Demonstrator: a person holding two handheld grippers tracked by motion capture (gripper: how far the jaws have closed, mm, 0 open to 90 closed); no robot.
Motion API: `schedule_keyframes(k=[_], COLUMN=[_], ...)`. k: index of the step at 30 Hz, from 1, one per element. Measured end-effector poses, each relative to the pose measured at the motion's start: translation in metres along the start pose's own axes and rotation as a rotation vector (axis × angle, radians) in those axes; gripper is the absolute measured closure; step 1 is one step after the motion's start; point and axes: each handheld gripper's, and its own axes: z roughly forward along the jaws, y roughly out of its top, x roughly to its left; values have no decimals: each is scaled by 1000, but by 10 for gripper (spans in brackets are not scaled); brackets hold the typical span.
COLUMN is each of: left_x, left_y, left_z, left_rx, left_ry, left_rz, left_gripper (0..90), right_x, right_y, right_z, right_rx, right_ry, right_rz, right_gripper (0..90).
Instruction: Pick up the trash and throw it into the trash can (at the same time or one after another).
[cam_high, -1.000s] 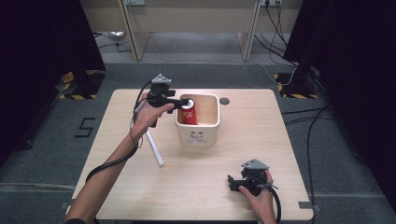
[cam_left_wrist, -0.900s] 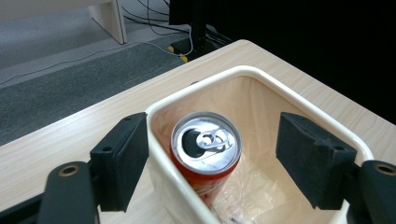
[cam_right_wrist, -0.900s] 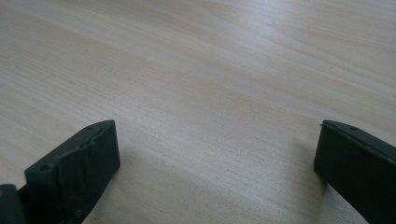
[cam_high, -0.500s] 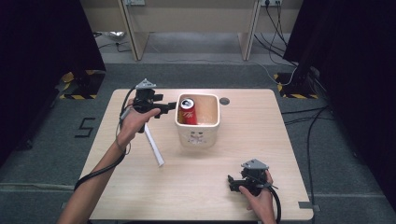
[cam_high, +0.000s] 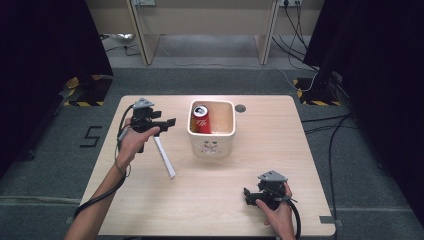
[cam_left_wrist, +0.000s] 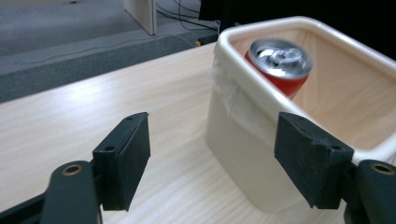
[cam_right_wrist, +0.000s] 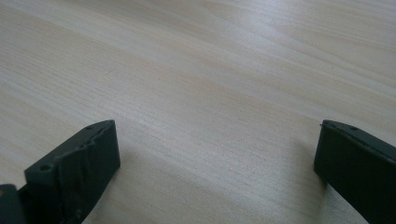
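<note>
Moved since earlier: left gripper (cam_high: 167, 121) has drawn back leftward from the bin's left rim, where its jaws reached over the can a second ago; it now hangs clear of the bin, over the far-left part of the table. Right gripper and can lie as they did.
Left gripper: held in the person's left hand (cam_high: 134, 140), pointing right toward the bin, jaws spread wide with nothing between them; in the left gripper view (cam_left_wrist: 212, 163) the gap frames the bin's near corner and bare wood.
Right gripper: (cam_high: 247, 195) sits low at the near-right of the table in the person's right hand (cam_high: 274, 210), pointing left; in the right gripper view (cam_right_wrist: 217, 163) its jaws stand wide apart over plain wood grain, gripping nothing.
Bin: cream plastic bin (cam_high: 212, 146), squarish with rounded corners, at the middle of the table toward the far side; a faint printed pattern on its near wall; in the left gripper view its thick rim (cam_left_wrist: 243, 79) carries a strip of clear tape.
Can: red drink can (cam_high: 201, 120) with silver top and pull tab, inside the bin against its left wall, top tilted toward the far-left; seen close in the left gripper view (cam_left_wrist: 279, 63).
White strip: long flat white strip (cam_high: 164, 157) lying on the table left of the bin, running near to far, just beside the left hand.
Table: light wood table (cam_high: 210, 200), with a round dark hole (cam_high: 240, 107) at the far edge, right of the bin.
</note>
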Motion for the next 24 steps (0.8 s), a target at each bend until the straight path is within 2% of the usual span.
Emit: schedule_keyframes(k=[5,12,14,17,20,22,24], left_x=[11,17,18,18,19,18,19], left_y=[-19,-40,-47,-59,-72,-81,-89], left_z=[0,3,6,12,18,23,25], left_rx=[16,45,52,83,106,138,146], left_ry=[19,70,71,85,94,99,114], left_rz=[-36,-42,-54,-42,-54,-43,-45], left_gripper=[267,270,270,270,270,270,271], right_x=[0,1,1,1,1,1,1], right_y=[0,0,0,0,0,0,0], right_z=[0,0,0,0,0,0,0], right_rx=[2,3,3,3,3,4,3], right_ry=[0,3,3,2,3,3,4], right_rz=[1,1,1,0,-1,-1,-4], right_gripper=[5,5,5,5,5,5,4])
